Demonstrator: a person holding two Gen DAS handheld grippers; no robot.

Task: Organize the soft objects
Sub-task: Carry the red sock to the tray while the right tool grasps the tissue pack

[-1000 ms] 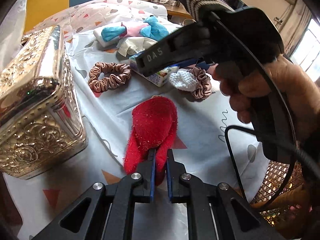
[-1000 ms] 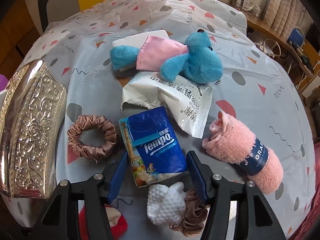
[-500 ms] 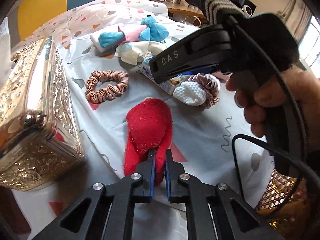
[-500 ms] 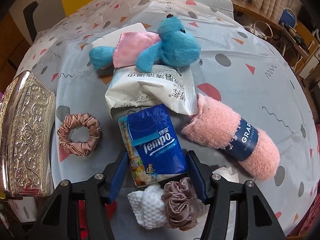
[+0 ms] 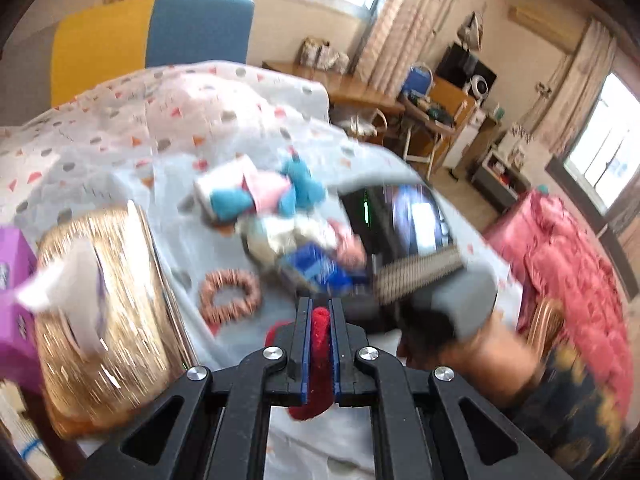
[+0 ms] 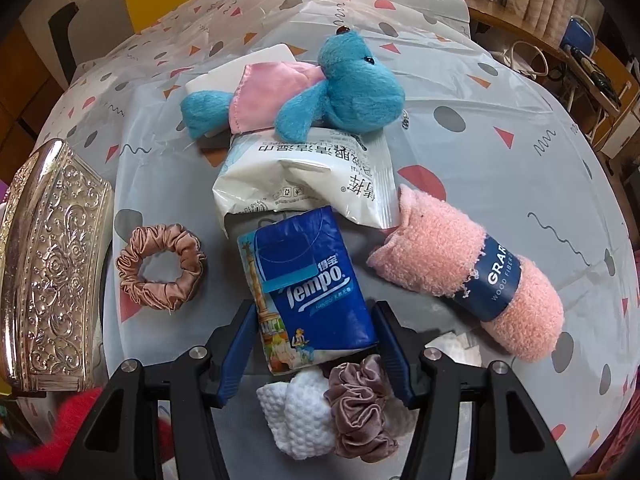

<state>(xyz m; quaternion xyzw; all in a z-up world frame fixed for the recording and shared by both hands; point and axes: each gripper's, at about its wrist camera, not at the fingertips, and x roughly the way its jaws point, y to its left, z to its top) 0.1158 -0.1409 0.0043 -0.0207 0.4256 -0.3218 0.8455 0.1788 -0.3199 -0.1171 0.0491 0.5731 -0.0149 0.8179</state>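
Red plush (image 5: pixel 320 360), blue tissue pack (image 6: pixel 312 292)

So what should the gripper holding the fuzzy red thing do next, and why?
Probably carry it toward the ornate gold metal box on its left. The left hand-held gripper is already shut on the fuzzy red soft toy, apparently lifted off the patterned tablecloth, while the right hand-held gripper is open around the blue Tempo tissue pack.

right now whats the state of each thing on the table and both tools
left tool: shut on the red fuzzy cloth, lifted
right tool: open, straddling the blue tempo tissue pack
blue plush toy in pink cloth: lying on its side
white wet wipes packet: crumpled, flat
rolled pink fluffy towel with blue band: rolled, banded
embossed gold metal box: lid shut
rose satin scrunchie: lying flat
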